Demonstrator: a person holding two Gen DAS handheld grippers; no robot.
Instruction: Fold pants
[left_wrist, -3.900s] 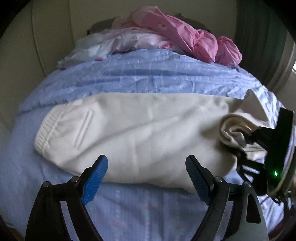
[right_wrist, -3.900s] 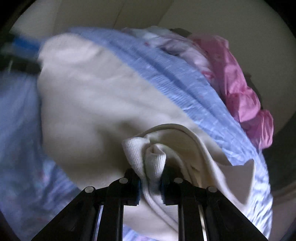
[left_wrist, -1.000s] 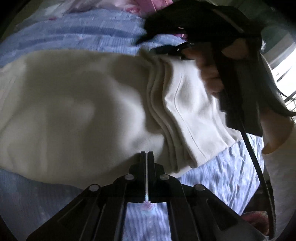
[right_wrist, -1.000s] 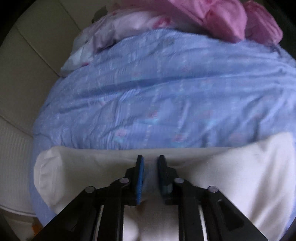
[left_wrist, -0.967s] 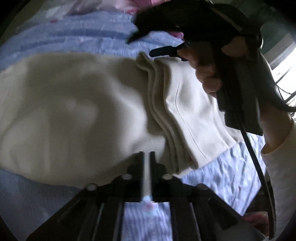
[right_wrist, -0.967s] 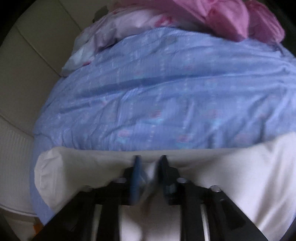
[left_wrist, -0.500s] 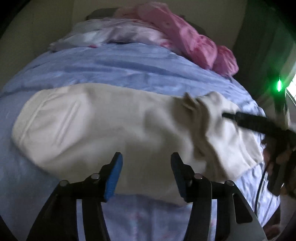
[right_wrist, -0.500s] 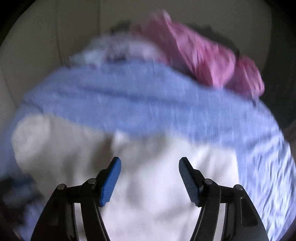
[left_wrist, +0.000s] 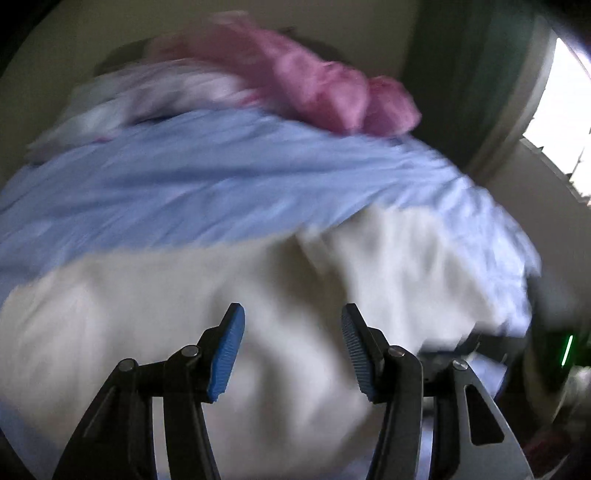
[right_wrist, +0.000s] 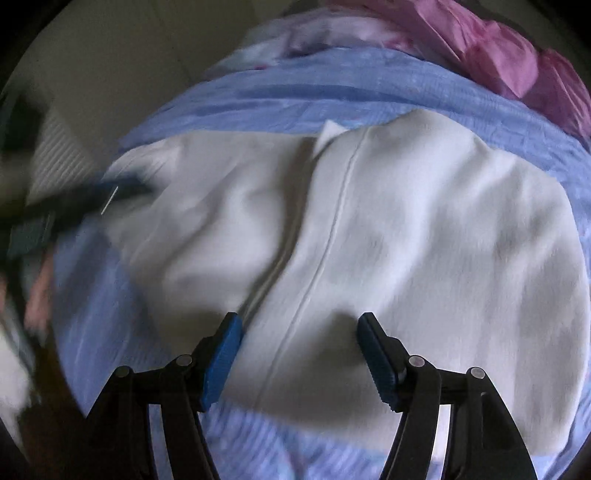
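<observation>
Released since 1.0 s ago: cream pants (right_wrist: 406, 229), folded, on blue bedspread (right_wrist: 332, 88). Left gripper (left_wrist: 291, 347) and right gripper (right_wrist: 299, 354): fingers apart, empty.

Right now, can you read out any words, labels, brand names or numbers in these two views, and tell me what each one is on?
None: no readable text in either view.
Pants: plain cream cloth, no tag or print showing.
Blue bedcover: faint pattern only, no letters.
Pink cloth: blurred, no writing visible.
</observation>
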